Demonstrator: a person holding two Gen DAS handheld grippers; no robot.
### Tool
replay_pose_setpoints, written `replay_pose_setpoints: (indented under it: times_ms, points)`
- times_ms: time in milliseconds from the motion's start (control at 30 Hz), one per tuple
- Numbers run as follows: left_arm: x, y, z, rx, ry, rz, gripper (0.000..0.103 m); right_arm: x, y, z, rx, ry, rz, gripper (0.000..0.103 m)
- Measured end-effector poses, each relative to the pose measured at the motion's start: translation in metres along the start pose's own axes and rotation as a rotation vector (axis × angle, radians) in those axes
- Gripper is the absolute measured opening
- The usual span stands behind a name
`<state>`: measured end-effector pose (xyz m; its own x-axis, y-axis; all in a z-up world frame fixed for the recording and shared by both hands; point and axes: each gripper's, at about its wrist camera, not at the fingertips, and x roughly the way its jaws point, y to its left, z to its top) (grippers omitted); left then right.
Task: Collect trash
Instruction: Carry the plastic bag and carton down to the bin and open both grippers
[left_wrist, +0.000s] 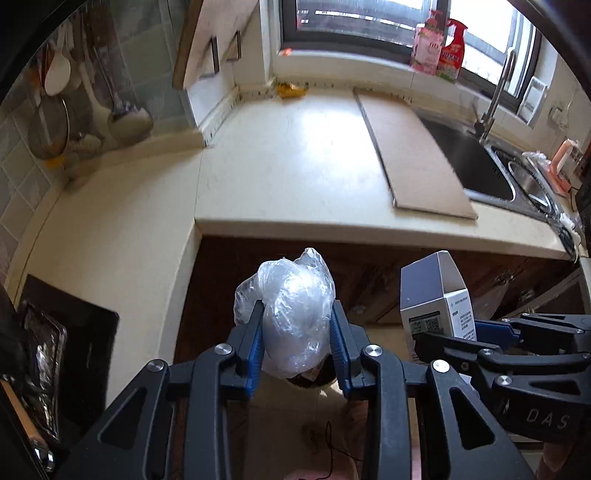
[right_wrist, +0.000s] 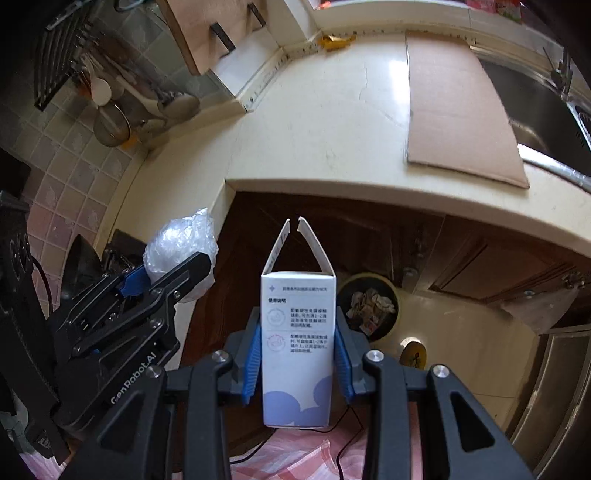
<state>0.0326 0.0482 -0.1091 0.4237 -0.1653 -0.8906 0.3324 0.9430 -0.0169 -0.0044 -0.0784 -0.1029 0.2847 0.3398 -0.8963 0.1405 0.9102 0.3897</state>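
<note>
My left gripper (left_wrist: 297, 314) is shut on a crumpled clear plastic bag (left_wrist: 288, 306), its blue pads pressing both sides. In the right wrist view the bag (right_wrist: 181, 243) and left gripper (right_wrist: 173, 271) hang at the left. My right gripper (right_wrist: 297, 334) is shut on a white and lilac carton (right_wrist: 297, 339) with its top flaps open. The carton (left_wrist: 436, 295) also shows at the right of the left wrist view. Both grippers hang in front of the counter edge, above the floor. A round bin (right_wrist: 369, 308) holding scraps stands on the floor just right of the carton.
A cream L-shaped counter (left_wrist: 288, 162) carries a cardboard sheet (left_wrist: 413, 155), a yellow wrapper (left_wrist: 291, 89) at the back, and a steel sink (left_wrist: 476, 162) with tap. Dark wood cabinet doors (right_wrist: 480, 266) run below. Utensils (left_wrist: 55, 122) hang on the tiled wall. A black cable (right_wrist: 343, 435) crosses the floor.
</note>
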Motion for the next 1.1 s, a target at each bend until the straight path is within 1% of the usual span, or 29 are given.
replay_pose_setpoints:
  times_ms: [67, 167, 267, 300, 367, 433, 533, 600, 700, 767, 867, 933, 967, 1000, 1033, 1100]
  points:
    - [0.032, 0.001, -0.018, -0.015, 0.056, 0.008, 0.03, 0.026, -0.011, -0.007, 0.014, 0.025, -0.002, 0.035]
    - [0.087, 0.002, -0.046, -0.031, 0.133, 0.027, 0.03, 0.073, -0.032, -0.018, 0.03, 0.055, -0.032, 0.035]
    - [0.146, 0.006, -0.074, -0.069, 0.195, 0.018, 0.03, 0.134, -0.059, -0.03, 0.056, 0.099, -0.047, 0.035]
    - [0.165, 0.007, -0.082, -0.079, 0.21, 0.015, 0.03, 0.154, -0.069, -0.035, 0.065, 0.114, -0.039, 0.035]
    - [0.207, 0.011, -0.1, -0.105, 0.237, 0.007, 0.03, 0.192, -0.087, -0.042, 0.075, 0.141, -0.052, 0.035]
    - [0.246, 0.015, -0.113, -0.123, 0.24, 0.003, 0.031, 0.233, -0.106, -0.048, 0.071, 0.157, -0.049, 0.035]
    - [0.306, 0.024, -0.132, -0.157, 0.25, -0.001, 0.031, 0.292, -0.133, -0.054, 0.059, 0.17, -0.069, 0.035]
    - [0.346, 0.029, -0.144, -0.179, 0.265, -0.016, 0.031, 0.334, -0.153, -0.055, 0.067, 0.184, -0.072, 0.035]
    - [0.4, 0.033, -0.157, -0.17, 0.275, -0.004, 0.032, 0.383, -0.17, -0.058, 0.046, 0.182, -0.084, 0.035]
    - [0.43, 0.032, -0.165, -0.152, 0.283, 0.016, 0.033, 0.414, -0.179, -0.058, 0.026, 0.19, -0.095, 0.036]
    - [0.465, 0.036, -0.179, -0.151, 0.312, 0.013, 0.034, 0.455, -0.191, -0.061, 0.001, 0.215, -0.099, 0.036]
    - [0.48, 0.037, -0.186, -0.153, 0.319, 0.006, 0.041, 0.474, -0.197, -0.061, -0.006, 0.226, -0.088, 0.037]
    - [0.486, 0.033, -0.188, -0.152, 0.325, 0.004, 0.045, 0.48, -0.203, -0.061, -0.008, 0.232, -0.088, 0.039]
    - [0.491, 0.033, -0.191, -0.148, 0.333, 0.0, 0.057, 0.487, -0.207, -0.061, -0.005, 0.234, -0.081, 0.043]
    - [0.494, 0.034, -0.192, -0.143, 0.336, -0.001, 0.064, 0.49, -0.209, -0.061, -0.001, 0.231, -0.071, 0.044]
    - [0.497, 0.034, -0.194, -0.121, 0.33, 0.013, 0.066, 0.493, -0.214, -0.06, -0.006, 0.221, -0.073, 0.049]
